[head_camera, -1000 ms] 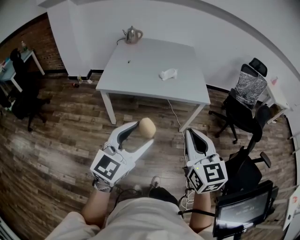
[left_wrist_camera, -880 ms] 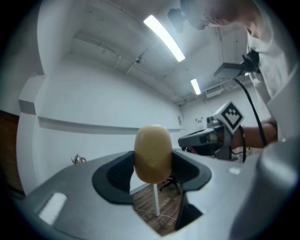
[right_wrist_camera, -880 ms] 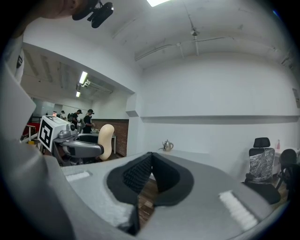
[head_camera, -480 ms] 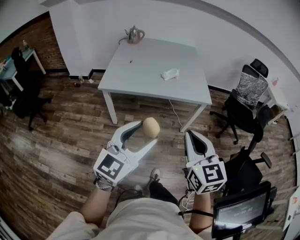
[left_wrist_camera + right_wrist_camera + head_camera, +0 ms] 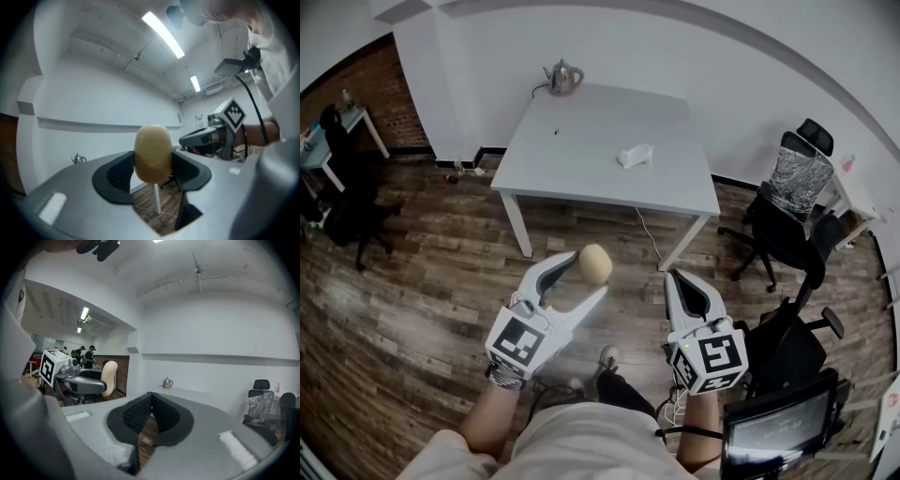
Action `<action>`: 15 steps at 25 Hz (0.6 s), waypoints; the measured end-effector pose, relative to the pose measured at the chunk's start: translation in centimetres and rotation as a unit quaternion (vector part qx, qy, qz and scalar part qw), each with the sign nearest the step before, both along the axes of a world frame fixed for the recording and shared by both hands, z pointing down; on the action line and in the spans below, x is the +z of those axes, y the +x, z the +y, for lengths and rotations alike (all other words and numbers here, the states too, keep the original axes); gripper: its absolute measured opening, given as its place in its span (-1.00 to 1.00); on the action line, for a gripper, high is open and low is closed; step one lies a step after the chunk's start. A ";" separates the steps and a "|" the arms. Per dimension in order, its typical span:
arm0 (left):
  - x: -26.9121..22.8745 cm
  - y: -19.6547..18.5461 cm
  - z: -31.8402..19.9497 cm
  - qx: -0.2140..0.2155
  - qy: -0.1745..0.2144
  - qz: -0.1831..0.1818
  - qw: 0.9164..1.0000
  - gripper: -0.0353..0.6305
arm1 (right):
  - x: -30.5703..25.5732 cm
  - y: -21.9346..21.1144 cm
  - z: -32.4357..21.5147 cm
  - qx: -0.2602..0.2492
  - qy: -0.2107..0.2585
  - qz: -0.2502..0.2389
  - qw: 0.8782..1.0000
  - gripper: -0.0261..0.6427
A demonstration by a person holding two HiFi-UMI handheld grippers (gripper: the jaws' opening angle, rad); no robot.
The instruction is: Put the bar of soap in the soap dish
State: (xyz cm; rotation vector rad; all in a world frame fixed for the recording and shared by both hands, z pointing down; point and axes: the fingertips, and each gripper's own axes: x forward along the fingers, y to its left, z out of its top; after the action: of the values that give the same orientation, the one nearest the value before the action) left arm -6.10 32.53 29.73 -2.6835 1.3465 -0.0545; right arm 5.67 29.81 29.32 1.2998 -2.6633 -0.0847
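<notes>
My left gripper (image 5: 585,272) is shut on a pale yellow oval bar of soap (image 5: 594,264), held out level above the wooden floor in front of a white table (image 5: 581,169). In the left gripper view the bar of soap (image 5: 152,153) stands upright between the two black pads. My right gripper (image 5: 682,291) is shut with nothing in it, its pads (image 5: 140,414) meeting at the tips. A small white soap dish (image 5: 635,155) lies on the table, right of its middle. Both grippers are well short of the table.
A metal kettle (image 5: 562,77) stands at the table's far left corner. Black office chairs (image 5: 787,211) are at the right, another chair (image 5: 347,202) at the left. A monitor (image 5: 773,427) sits low at the right. A cable (image 5: 649,234) trails under the table.
The view has shifted slightly; the left gripper with the soap and the right gripper keep nearly the same places.
</notes>
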 end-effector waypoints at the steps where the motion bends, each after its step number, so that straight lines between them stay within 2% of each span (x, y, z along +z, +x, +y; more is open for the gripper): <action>1: -0.1 0.1 -0.2 -0.002 -0.001 0.003 1.000 -0.08 | 0.1 0.1 -0.2 0.000 -0.001 0.000 1.000 -0.91; 3: -0.3 0.2 -0.6 -0.004 -0.002 0.005 1.000 -0.08 | 0.2 0.3 -0.7 0.002 -0.004 -0.002 1.000 -0.91; 7: 0.8 0.4 -1.9 0.003 -0.003 -0.025 1.000 -0.08 | 0.4 0.9 -2.0 0.007 -0.011 -0.005 1.000 -0.91; 15: -0.2 1.7 -4.7 -0.005 -0.010 0.005 1.000 -0.08 | 0.4 1.8 -5.0 -0.002 -0.003 -0.011 1.000 -0.91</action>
State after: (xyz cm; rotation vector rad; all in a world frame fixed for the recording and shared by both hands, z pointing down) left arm -4.36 27.78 29.49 -2.6969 1.3698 -0.0544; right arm 7.43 24.85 29.71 1.3015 -2.6813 -0.0629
